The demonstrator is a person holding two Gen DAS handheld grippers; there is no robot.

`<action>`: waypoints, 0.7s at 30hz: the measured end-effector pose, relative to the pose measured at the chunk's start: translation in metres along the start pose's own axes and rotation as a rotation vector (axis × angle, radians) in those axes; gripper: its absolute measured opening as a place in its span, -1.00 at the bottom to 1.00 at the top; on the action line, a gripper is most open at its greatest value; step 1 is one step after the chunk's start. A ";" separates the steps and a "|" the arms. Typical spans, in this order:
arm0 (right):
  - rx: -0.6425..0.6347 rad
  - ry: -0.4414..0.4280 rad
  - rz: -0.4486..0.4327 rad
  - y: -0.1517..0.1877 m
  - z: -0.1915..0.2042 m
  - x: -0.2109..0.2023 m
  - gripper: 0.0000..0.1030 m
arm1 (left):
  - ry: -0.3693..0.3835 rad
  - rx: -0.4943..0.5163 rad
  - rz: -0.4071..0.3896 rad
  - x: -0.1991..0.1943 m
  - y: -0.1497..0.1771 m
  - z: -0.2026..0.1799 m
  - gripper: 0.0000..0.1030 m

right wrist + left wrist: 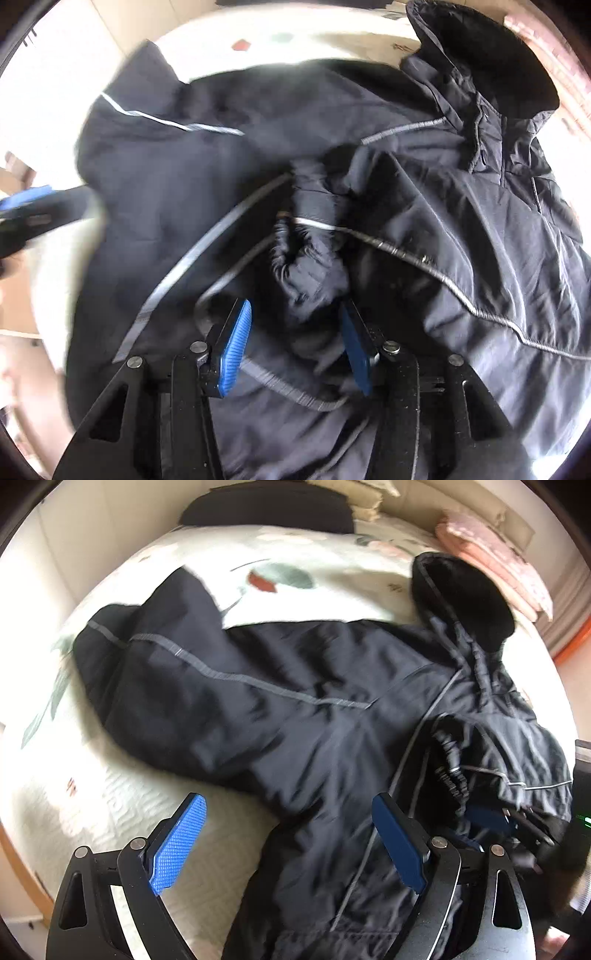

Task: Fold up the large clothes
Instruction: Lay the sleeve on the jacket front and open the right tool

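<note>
A black hooded jacket (280, 686) lies spread on a bed covered by a cream quilt (110, 794) printed with green leaves and red flowers. In the left wrist view its long axis runs across the picture: the hood (465, 598) points to the upper right, one sleeve (122, 635) stretches to the left, and thin grey reflective piping crosses the fabric. The left gripper (288, 842) hangs over the jacket's near edge with its blue pads wide apart and nothing between them. This view alone shows folded pink bedding (495, 561) by the hood and a dark cushion (266, 509) at the far end of the bed.

The right wrist view looks down from closer, with the jacket filling the frame and the hood at the upper right. The right gripper (295, 339) has its fingers partly apart, a bunched sleeve cuff (306, 273) lying between them, unpinched. The other gripper shows, blurred, at the left edge.
</note>
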State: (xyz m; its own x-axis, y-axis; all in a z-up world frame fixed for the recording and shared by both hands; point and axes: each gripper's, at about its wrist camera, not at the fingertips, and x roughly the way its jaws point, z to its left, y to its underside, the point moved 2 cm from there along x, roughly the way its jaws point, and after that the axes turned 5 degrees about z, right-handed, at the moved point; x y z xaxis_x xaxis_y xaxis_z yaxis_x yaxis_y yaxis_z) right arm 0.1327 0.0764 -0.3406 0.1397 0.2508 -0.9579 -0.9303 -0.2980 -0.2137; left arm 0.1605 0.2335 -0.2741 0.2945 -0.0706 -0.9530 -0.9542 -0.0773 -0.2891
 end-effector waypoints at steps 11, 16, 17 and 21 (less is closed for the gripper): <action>0.338 0.293 -0.119 0.039 -0.159 -0.098 -0.03 | 0.351 0.103 0.099 0.033 -0.007 -0.100 0.76; 0.442 0.196 -0.024 0.051 -0.219 -0.034 -0.36 | 0.356 0.130 0.133 0.065 -0.008 -0.131 0.32; 0.438 0.156 0.019 0.055 -0.222 -0.015 -0.39 | 0.350 0.136 0.151 0.074 -0.008 -0.134 0.18; 0.385 0.225 -0.008 0.053 -0.210 -0.008 -0.39 | 0.369 0.148 0.174 0.094 -0.011 -0.142 -0.38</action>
State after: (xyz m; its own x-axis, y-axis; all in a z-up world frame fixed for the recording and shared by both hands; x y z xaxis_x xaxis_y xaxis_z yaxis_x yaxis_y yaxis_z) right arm 0.1536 -0.1351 -0.3844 0.1780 0.0323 -0.9835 -0.9814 0.0787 -0.1750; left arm 0.2065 0.0867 -0.3479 0.1020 -0.4229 -0.9004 -0.9807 0.1090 -0.1623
